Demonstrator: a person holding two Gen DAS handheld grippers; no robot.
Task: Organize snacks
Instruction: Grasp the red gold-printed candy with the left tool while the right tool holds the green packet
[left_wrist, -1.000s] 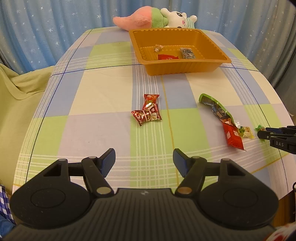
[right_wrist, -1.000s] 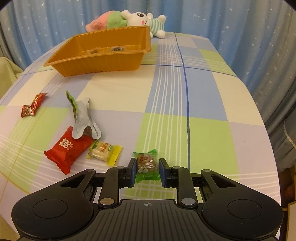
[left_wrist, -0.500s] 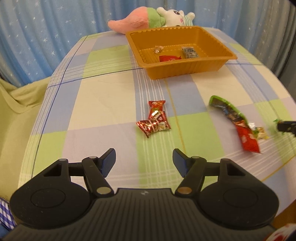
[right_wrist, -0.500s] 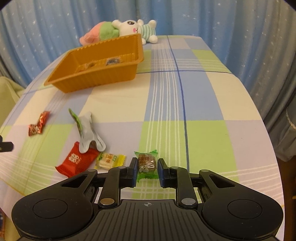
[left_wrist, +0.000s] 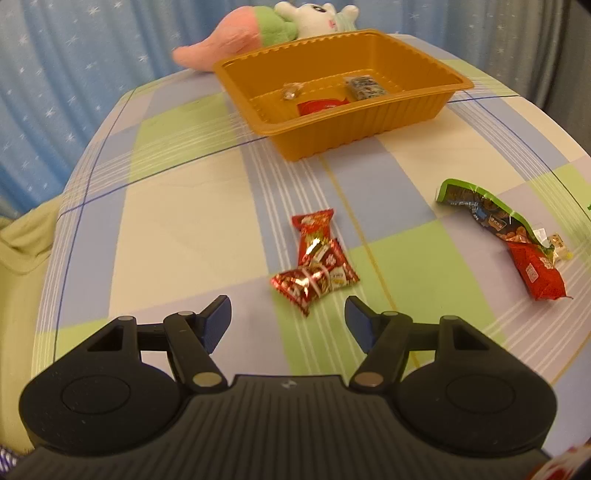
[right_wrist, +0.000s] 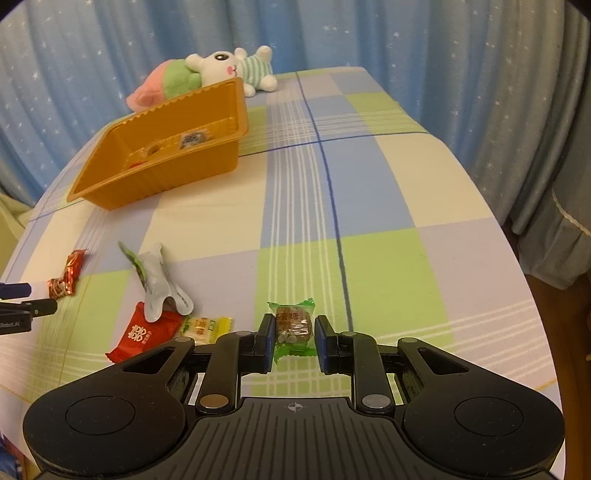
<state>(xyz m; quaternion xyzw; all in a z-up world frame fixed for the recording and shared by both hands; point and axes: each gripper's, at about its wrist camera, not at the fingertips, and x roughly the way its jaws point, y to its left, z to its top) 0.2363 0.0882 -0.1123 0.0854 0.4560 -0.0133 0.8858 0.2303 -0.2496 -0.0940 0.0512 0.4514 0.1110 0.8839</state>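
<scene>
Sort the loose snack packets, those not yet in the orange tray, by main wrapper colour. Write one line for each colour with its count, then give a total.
Red: 3, two shiny red candies and a red packet
Green: 2, an opened green bag and a green candy between the right gripper fingers
Yellow: 1, a yellow candy
Total: 6

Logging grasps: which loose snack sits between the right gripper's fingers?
The green-wrapped candy, between the right gripper fingers; the yellow candy and red packet lie to its left.

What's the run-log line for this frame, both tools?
left tool: open, above red foil candies | right tool: shut on green-wrapped candy | orange tray: holds a few snacks | other snacks loose on tablecloth
</scene>
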